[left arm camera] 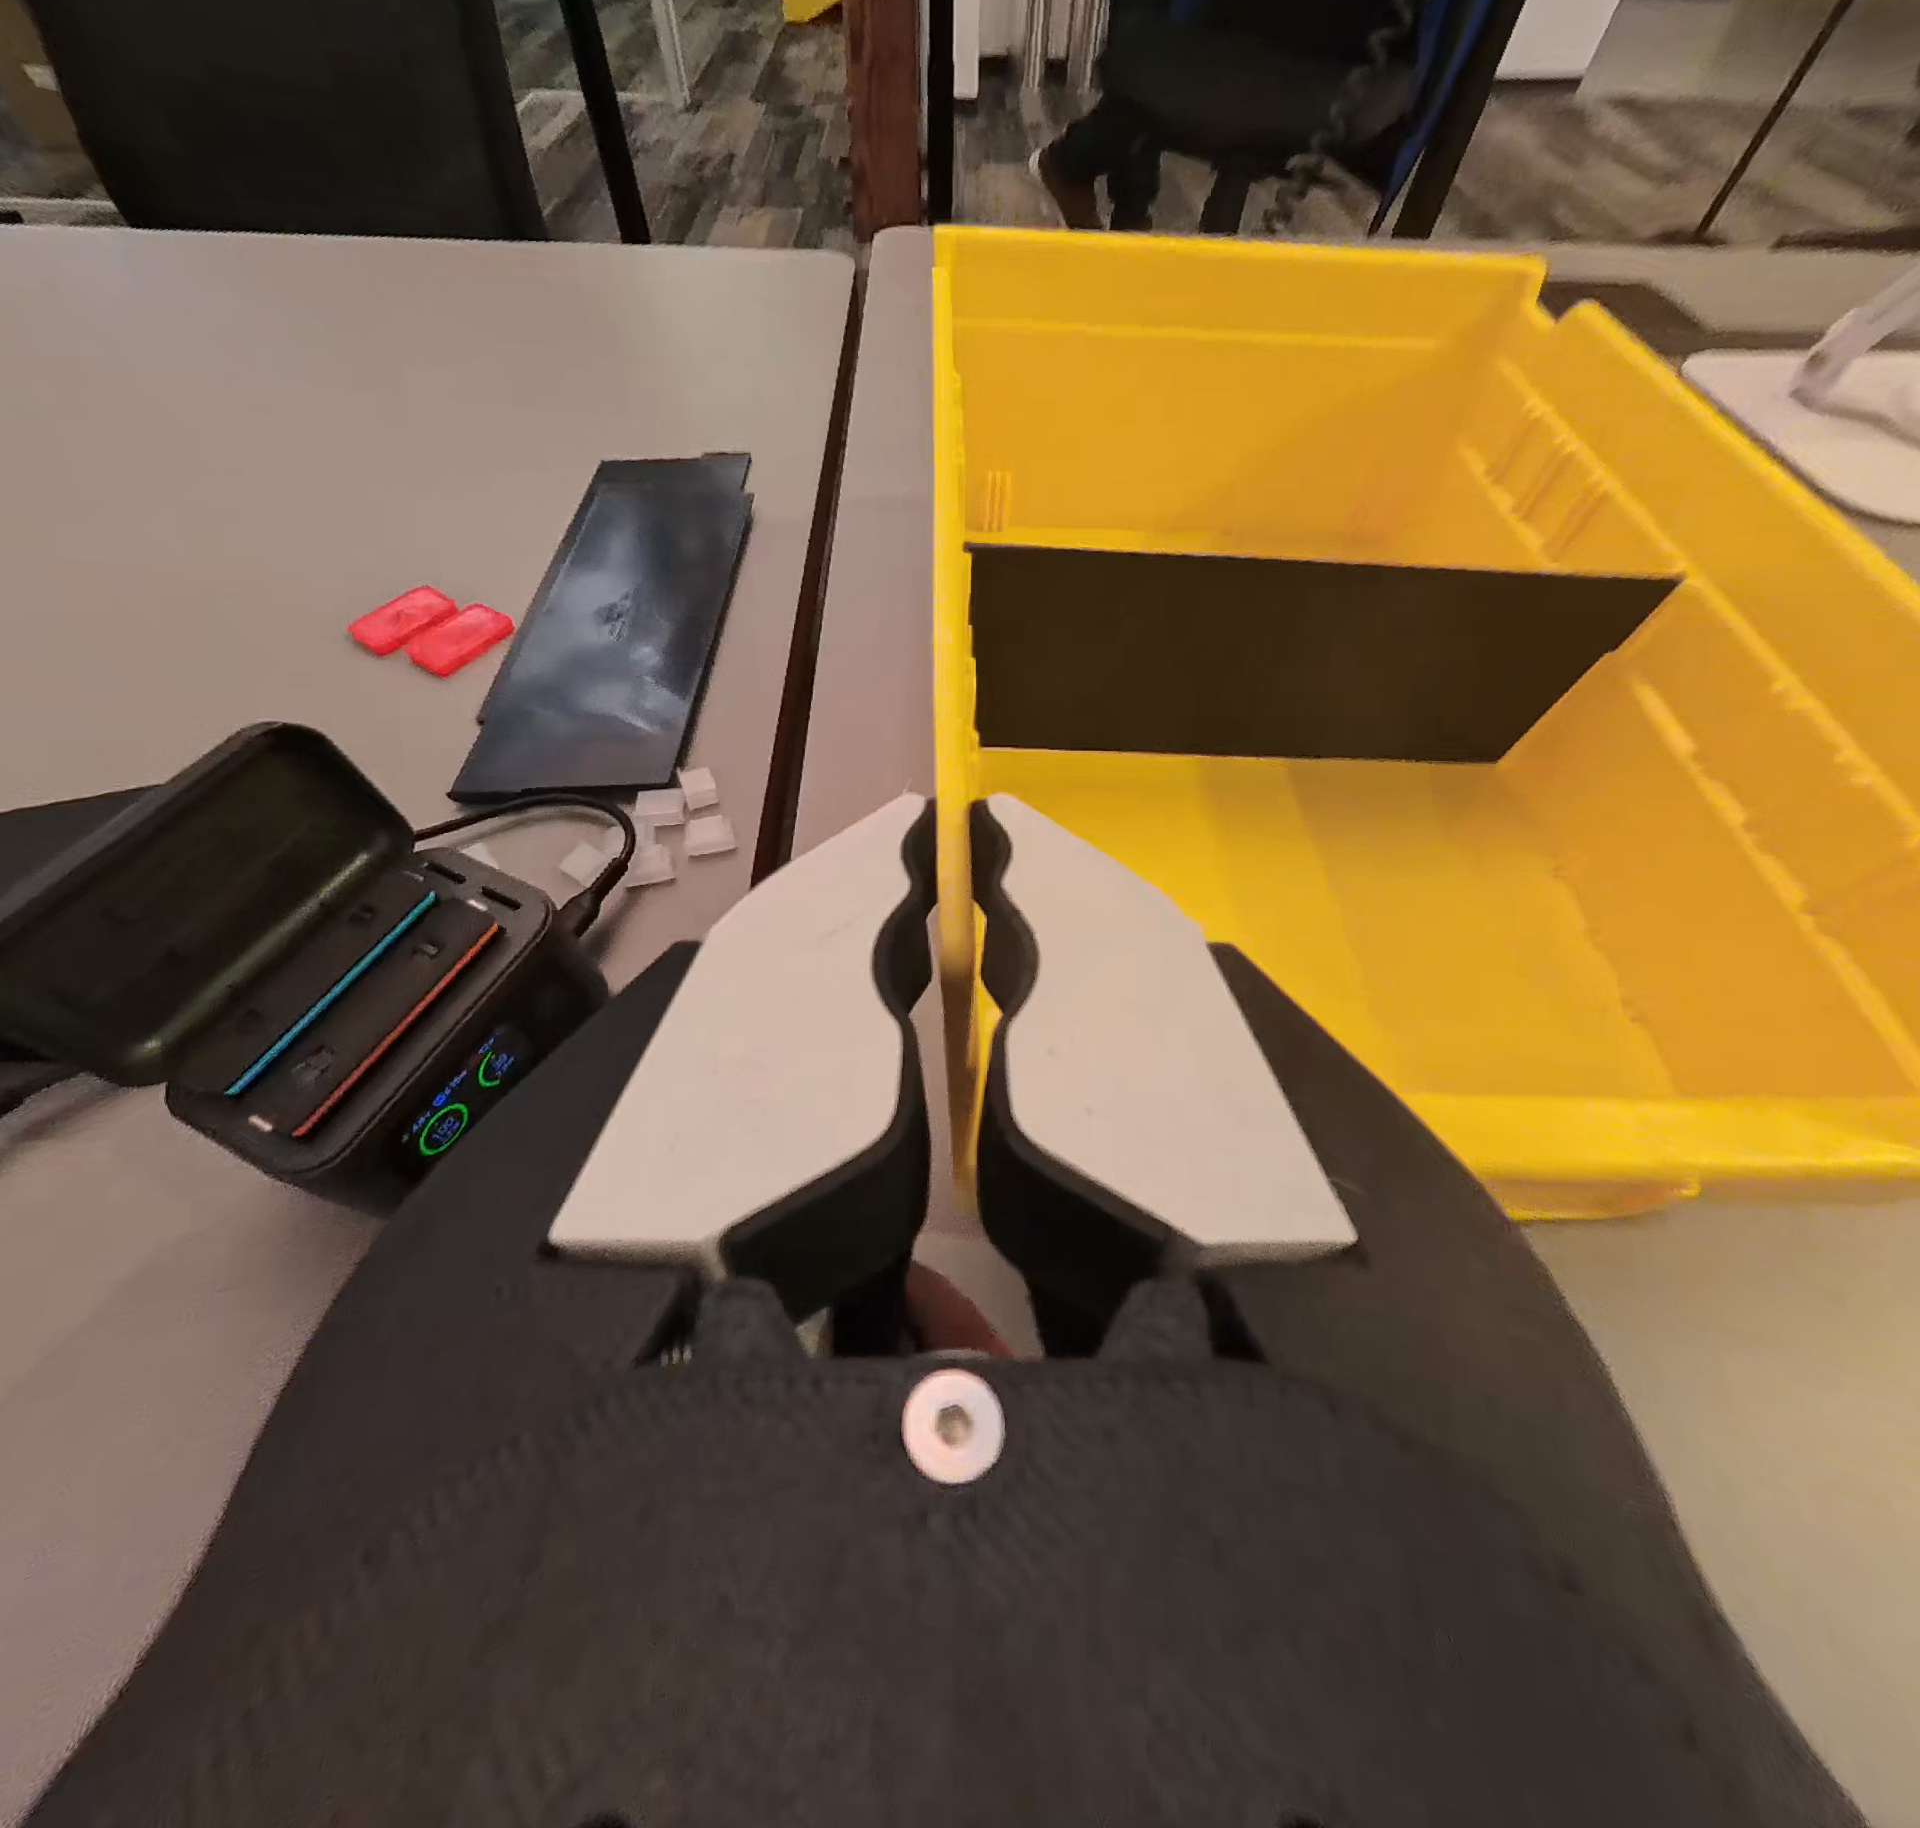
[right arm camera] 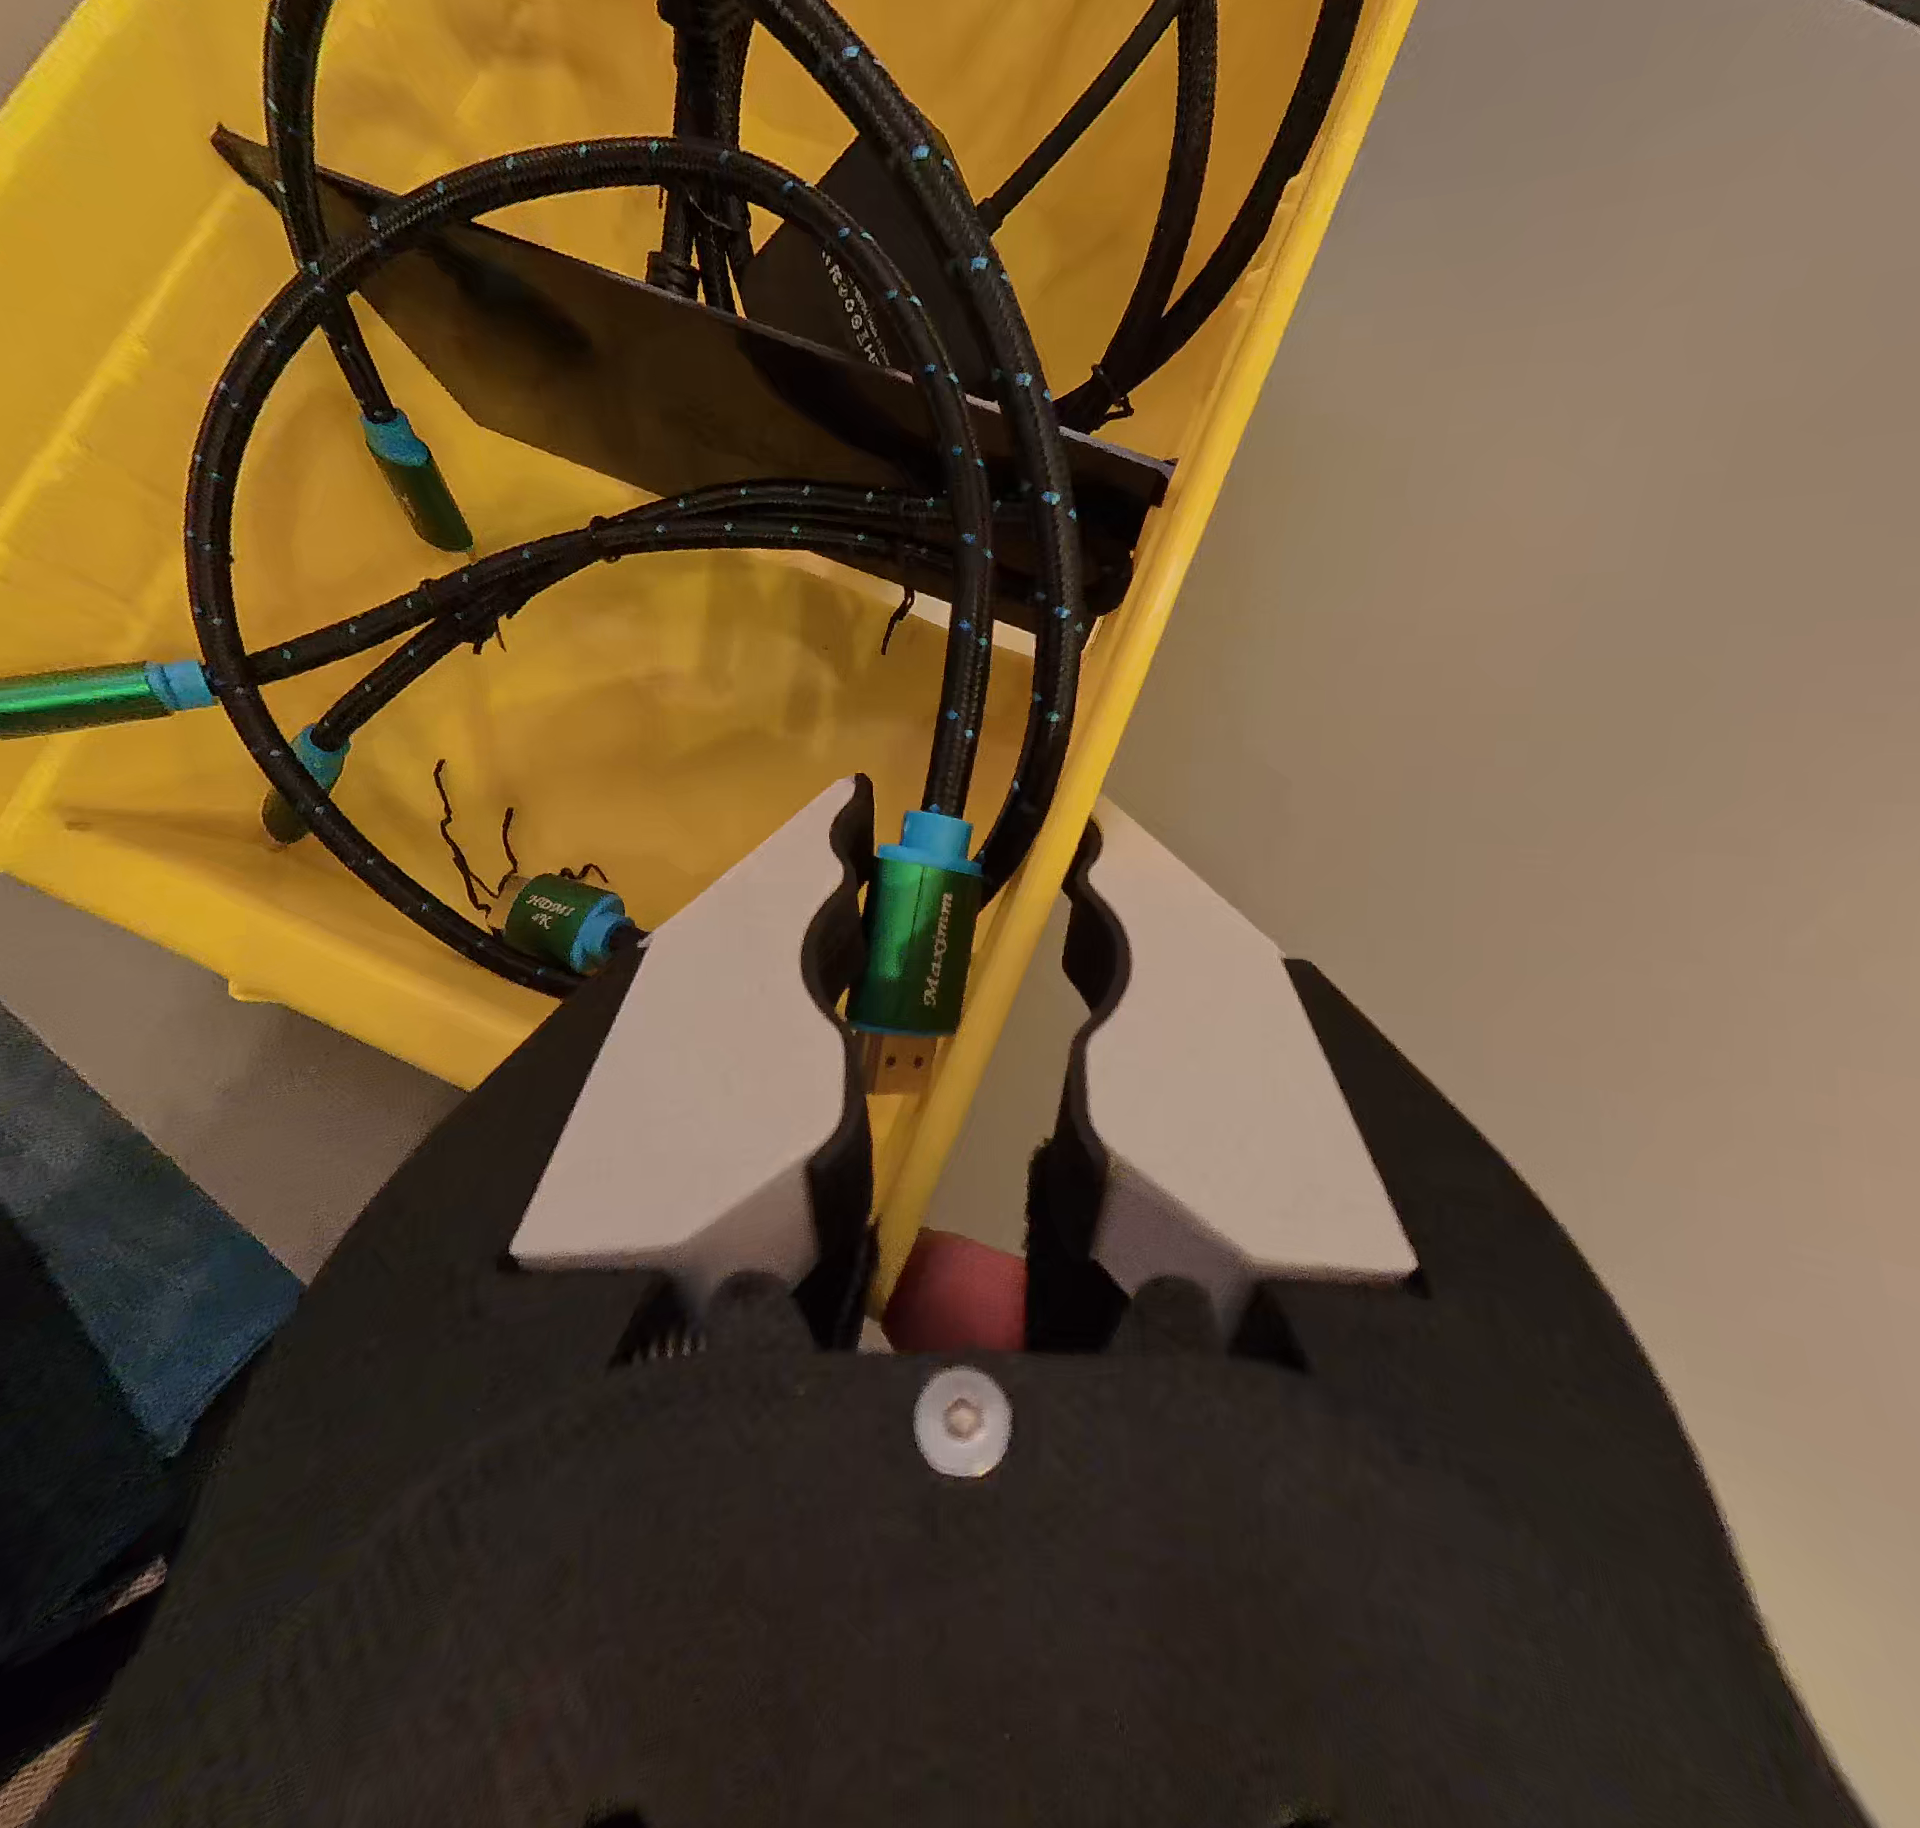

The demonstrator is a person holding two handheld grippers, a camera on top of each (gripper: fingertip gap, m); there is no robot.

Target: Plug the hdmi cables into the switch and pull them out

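My left gripper (left arm camera: pixel 954 807) is shut on the left wall of a yellow bin (left arm camera: pixel 1351 428). That bin holds only a black divider (left arm camera: pixel 1278 656). In the right wrist view a yellow bin (right arm camera: pixel 1226 490) holds several black braided HDMI cables (right arm camera: pixel 260 407) with green plugs. A black box, the switch (right arm camera: pixel 862 251), lies behind its black divider (right arm camera: pixel 644 376). My right gripper (right arm camera: pixel 971 812) is open and straddles that bin's right wall. One green plug (right arm camera: pixel 914 947) stands between my left finger and the wall, gold tip toward me. Another plug (right arm camera: pixel 556 921) lies near the front wall.
Left of the bin on the grey table (left arm camera: pixel 312 376) are an open black charging case (left arm camera: pixel 312 968), a flat black panel (left arm camera: pixel 623 625), two red pieces (left arm camera: pixel 431 627) and small clear blocks (left arm camera: pixel 675 833). A white stand base (left arm camera: pixel 1829 407) sits far right. A blue cloth (right arm camera: pixel 125 1290) lies lower left. The gap from one gripper's tips to the other's is roughly 80 cm.
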